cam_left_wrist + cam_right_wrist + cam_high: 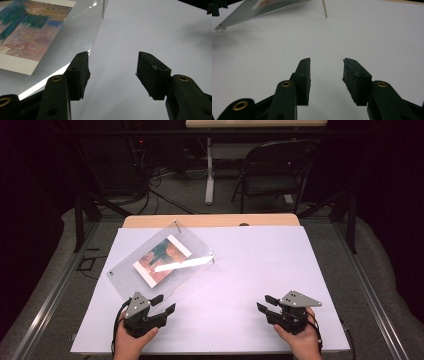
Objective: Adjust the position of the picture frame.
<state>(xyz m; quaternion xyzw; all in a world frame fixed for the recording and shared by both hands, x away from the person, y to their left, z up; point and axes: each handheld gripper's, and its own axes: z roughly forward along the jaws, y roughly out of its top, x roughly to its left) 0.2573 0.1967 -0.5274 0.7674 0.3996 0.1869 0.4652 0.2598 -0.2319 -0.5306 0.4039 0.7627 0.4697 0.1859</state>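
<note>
A: Where was the clear acrylic frame [165, 262] found?

B: It was seen lying skewed on the far left part of the white table [260, 270], with a colourful print [162, 259] sandwiched inside it. A thin metal standoff pin [214, 258] was noted at its right corner, and another at its far corner.

A: And how was the left gripper [166, 303] placed with respect to the frame?

B: It was held just beside the frame's near edge. In the left gripper view, the left gripper [112, 67] was seen with its jaws spread apart and nothing between them; one jaw tip was seen over the frame's edge [75, 37], though contact could not be judged.

A: What was recorded for the right gripper [266, 303]?

B: It was kept well apart from the frame, off to the frame's right and nearer the person. In its own view the right gripper [326, 67] was released, bare table being seen between the jaws, and the frame [262, 8] was seen raised on its pin [324, 8] farther off.
</note>
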